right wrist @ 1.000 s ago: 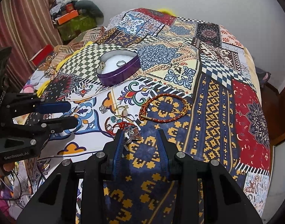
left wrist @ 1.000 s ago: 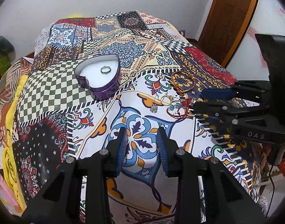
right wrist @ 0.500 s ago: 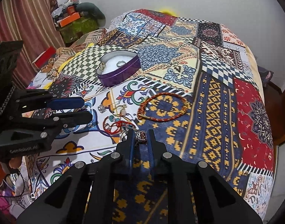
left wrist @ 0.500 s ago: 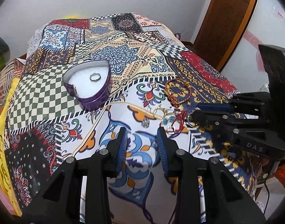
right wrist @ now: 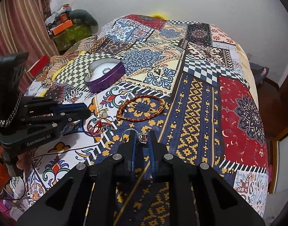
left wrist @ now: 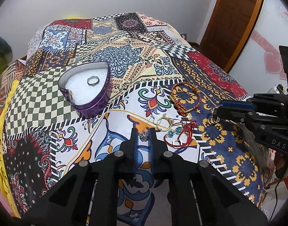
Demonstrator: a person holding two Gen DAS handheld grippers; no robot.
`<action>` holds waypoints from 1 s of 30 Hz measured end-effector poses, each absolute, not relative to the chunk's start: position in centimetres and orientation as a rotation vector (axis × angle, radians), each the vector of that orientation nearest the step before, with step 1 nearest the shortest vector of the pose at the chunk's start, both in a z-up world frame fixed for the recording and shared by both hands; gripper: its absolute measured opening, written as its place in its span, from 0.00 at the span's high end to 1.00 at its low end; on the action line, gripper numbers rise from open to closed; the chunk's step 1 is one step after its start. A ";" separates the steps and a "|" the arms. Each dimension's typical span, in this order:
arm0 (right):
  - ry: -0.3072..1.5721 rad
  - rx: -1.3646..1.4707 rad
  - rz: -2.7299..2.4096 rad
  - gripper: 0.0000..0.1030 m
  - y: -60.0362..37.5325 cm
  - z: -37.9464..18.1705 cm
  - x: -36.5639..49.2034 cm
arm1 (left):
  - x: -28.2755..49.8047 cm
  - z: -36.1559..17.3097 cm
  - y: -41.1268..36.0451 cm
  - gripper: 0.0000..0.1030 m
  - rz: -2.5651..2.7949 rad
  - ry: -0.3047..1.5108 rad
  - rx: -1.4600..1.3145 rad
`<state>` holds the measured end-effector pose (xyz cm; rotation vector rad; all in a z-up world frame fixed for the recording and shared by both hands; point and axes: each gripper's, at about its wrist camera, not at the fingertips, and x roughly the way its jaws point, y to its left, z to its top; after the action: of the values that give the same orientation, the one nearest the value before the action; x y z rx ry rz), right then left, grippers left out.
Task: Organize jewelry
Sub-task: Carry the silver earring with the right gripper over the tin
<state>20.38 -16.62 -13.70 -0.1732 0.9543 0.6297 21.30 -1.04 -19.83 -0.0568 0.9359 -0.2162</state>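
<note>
A purple heart-shaped tin (left wrist: 87, 92) with white lining holds one silver ring (left wrist: 92, 80); it also shows in the right wrist view (right wrist: 106, 75). My left gripper (left wrist: 144, 136) is shut on a small silver ring (left wrist: 144, 136) on the quilt. My right gripper (right wrist: 142, 138) is shut on a silver ring with a dark red stone (right wrist: 143, 139), held just above the quilt. A red-and-gold braided bracelet (left wrist: 184, 98), a gold ring (left wrist: 161, 124) and a red cord bracelet with blue beads (left wrist: 181, 135) lie between the grippers.
A patchwork quilt (left wrist: 125, 56) covers the bed. A wooden door (left wrist: 236, 18) stands at the right. Boxes and cloth (right wrist: 68, 28) are piled by a striped curtain beyond the bed's left side. The quilt's near edge drops off below both grippers.
My left gripper moved forward to the jewelry pile and closed on the small silver ring. My right gripper closed on the stone ring and holds it.
</note>
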 end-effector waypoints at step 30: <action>0.810 -0.191 0.678 0.89 -12.3 -8.4 21.2 | 18.6 -12.5 2.5 0.92 -0.177 0.741 -0.081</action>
<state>21.20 -12.26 -8.43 -0.1914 0.8100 0.6777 18.61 2.49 -12.53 -0.0814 0.7413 -0.1766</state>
